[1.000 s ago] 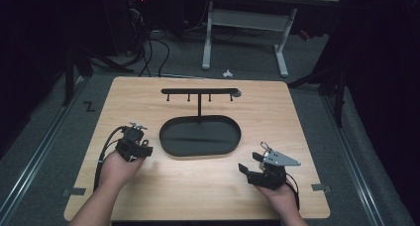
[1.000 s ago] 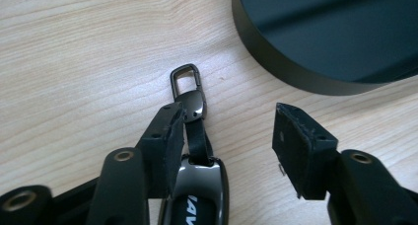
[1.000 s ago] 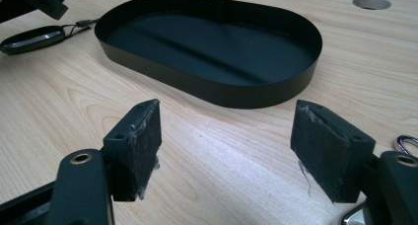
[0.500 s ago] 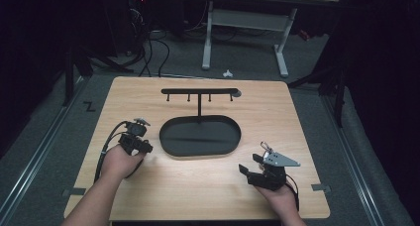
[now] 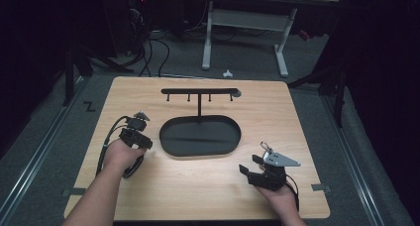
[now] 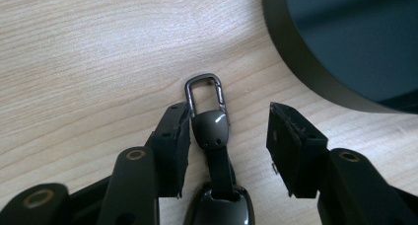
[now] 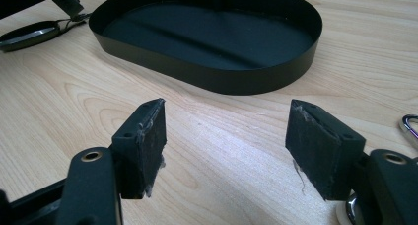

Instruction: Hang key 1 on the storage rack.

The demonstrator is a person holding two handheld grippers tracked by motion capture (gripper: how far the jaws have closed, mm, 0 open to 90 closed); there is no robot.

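The wooden desk carries a black stand whose oval tray sits near the middle, with a thin post rising from the tray's far side to a horizontal hook bar with small pegs hanging beneath it. In the left gripper view the tray's wall curves across the upper right corner, close to the jaws but not touching them.

The left hand-held gripper is held just left of the tray, low over the desk. Its jaws stand apart, with a gap on the right side. Between them lies a dark key fob on a short strap, ending in a gunmetal clasp that rests flat on the wood; the left jaw's pad touches the side of the clasp's cap, the right pad is clear of it.

The right hand-held gripper is held near the desk's front right, well apart from the tray, its jaws wide apart over bare wood.
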